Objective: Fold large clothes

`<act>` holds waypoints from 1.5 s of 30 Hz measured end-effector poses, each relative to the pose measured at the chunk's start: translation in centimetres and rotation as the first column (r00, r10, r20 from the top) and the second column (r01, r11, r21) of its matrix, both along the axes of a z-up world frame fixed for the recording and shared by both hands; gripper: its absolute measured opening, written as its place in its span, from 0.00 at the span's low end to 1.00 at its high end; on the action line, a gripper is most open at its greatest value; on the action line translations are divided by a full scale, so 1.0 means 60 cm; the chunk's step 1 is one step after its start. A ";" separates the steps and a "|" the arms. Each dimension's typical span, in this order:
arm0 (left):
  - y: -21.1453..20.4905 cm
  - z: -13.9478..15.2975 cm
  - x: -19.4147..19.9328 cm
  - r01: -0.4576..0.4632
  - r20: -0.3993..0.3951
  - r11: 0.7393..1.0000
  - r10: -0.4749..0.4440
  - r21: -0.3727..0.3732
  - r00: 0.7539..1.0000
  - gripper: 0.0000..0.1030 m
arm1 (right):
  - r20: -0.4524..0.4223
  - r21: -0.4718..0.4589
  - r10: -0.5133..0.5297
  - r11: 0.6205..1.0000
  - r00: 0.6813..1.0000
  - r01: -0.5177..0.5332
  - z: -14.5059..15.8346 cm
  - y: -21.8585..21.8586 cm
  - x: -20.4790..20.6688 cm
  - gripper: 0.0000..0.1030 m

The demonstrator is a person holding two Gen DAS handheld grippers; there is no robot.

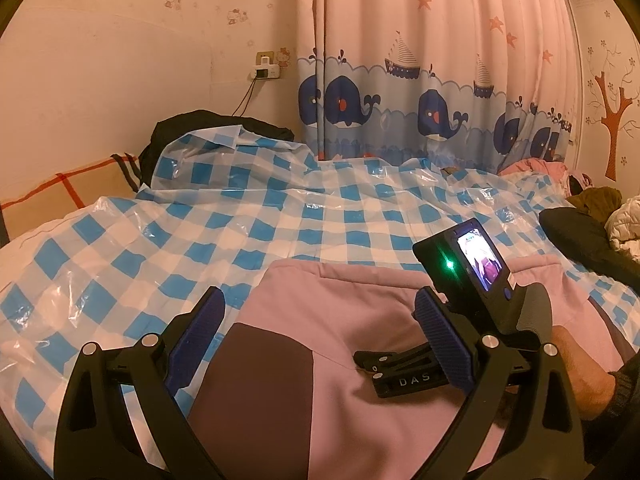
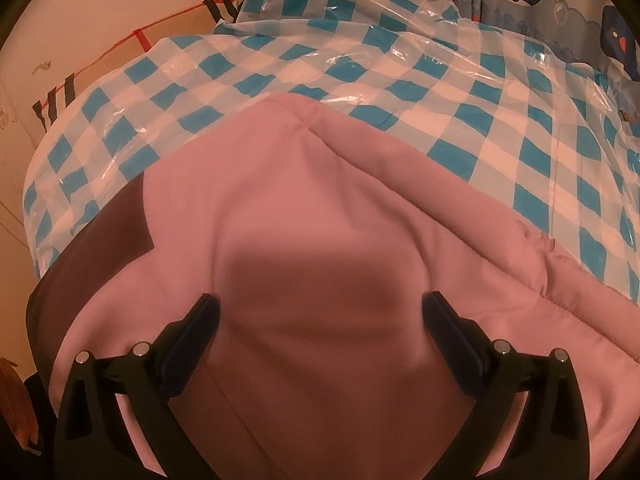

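A large pink garment (image 1: 320, 320) with a dark brown panel (image 1: 260, 368) lies on the bed, over a blue-and-white checked plastic sheet (image 1: 240, 208). My left gripper (image 1: 320, 320) is open just above the garment, its jaws wide apart and empty. The right gripper's body (image 1: 468, 276), with a lit screen, shows in the left wrist view, resting low over the garment at the right. In the right wrist view my right gripper (image 2: 320, 312) is open close above the pink garment (image 2: 320, 208), with the brown panel (image 2: 112, 224) to its left.
A dark bundle (image 1: 192, 128) lies under the sheet at the bed's far left. More clothes (image 1: 592, 208) are piled at the right. A whale-print curtain (image 1: 420, 92) hangs behind the bed. A wall socket with a cable (image 1: 266, 66) is on the far wall.
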State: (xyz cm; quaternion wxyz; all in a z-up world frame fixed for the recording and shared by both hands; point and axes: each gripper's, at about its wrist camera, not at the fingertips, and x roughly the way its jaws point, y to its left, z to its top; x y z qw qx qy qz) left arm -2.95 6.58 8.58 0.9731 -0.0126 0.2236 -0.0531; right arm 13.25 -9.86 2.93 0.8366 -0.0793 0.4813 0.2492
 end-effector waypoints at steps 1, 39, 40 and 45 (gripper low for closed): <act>0.000 0.000 0.000 0.000 -0.001 1.000 0.000 0.000 1.000 0.89 | -0.001 0.000 0.000 1.000 1.000 0.000 0.000 0.000 0.001 0.95; 0.017 -0.153 0.124 0.028 -0.388 0.998 -0.044 -0.048 0.921 0.93 | -0.044 -0.106 -0.536 0.842 0.843 0.529 -0.026 -0.469 -0.097 0.95; 0.023 -0.153 0.117 0.027 -0.383 0.998 -0.046 -0.054 0.923 0.92 | -0.014 -0.106 -0.529 0.844 0.848 0.525 0.000 -0.465 -0.105 0.95; 0.089 -0.110 0.000 0.030 -0.312 0.968 -0.110 -0.248 0.944 0.92 | 0.129 -0.021 -0.499 0.862 0.857 0.506 0.093 -0.463 -0.222 0.95</act>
